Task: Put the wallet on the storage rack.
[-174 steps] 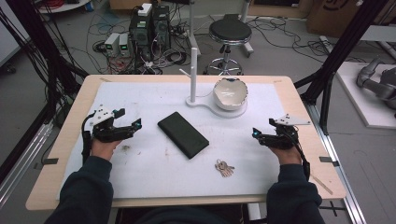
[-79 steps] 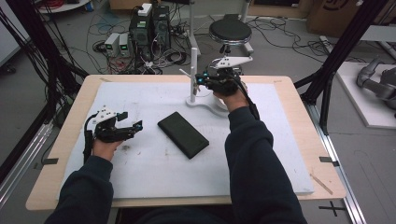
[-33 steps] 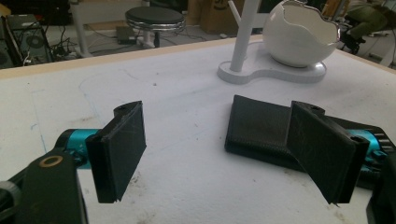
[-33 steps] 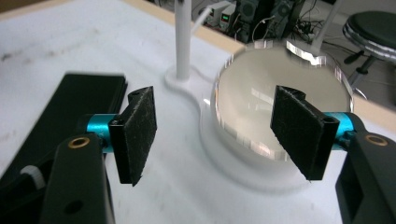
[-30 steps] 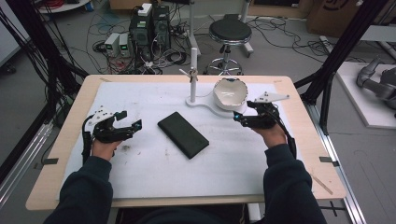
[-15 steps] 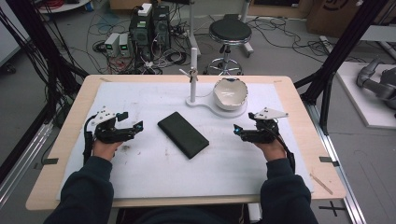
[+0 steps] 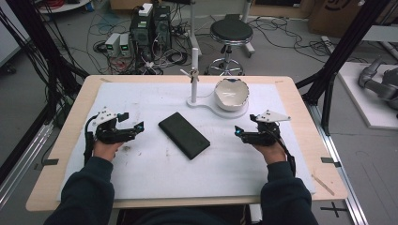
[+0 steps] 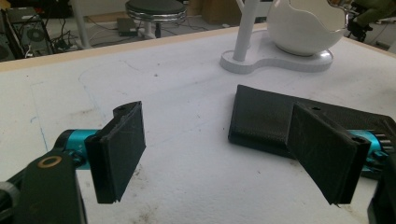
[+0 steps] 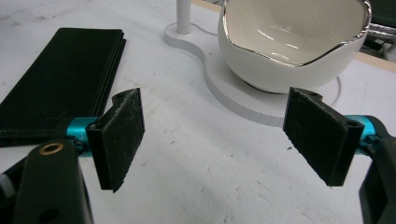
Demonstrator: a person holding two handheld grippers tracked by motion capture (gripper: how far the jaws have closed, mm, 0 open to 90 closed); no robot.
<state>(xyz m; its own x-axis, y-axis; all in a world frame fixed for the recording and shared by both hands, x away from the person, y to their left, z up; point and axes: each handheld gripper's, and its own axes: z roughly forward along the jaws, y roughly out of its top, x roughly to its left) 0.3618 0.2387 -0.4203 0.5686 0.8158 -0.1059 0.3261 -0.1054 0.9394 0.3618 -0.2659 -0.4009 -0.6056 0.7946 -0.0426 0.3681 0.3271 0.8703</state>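
Observation:
A flat black case (image 7: 184,135) lies slanted in the middle of the white mat (image 7: 155,168). Behind it a white bowl (image 7: 231,92) sits on a white base beside a thin white post (image 7: 193,70). My left gripper (image 7: 136,127) rests on the mat left of the case, open with nothing between its jaws. My right gripper (image 7: 239,132) rests right of the case, just in front of the bowl, also open and holding nothing. The left gripper view has the left gripper (image 8: 224,158) facing the case (image 8: 266,116). The right gripper (image 9: 219,140) faces the bowl (image 9: 294,42).
The mat covers most of a wooden table (image 7: 56,183). Black frame posts (image 7: 342,51) stand at the table's sides. A stool (image 7: 231,33), computers and cables are on the floor beyond the far edge.
The right gripper came back from over the bowl toward the person and settled on the mat at the right. The keys seen on the mat in the oldest frame are gone from it. The left gripper stayed put.

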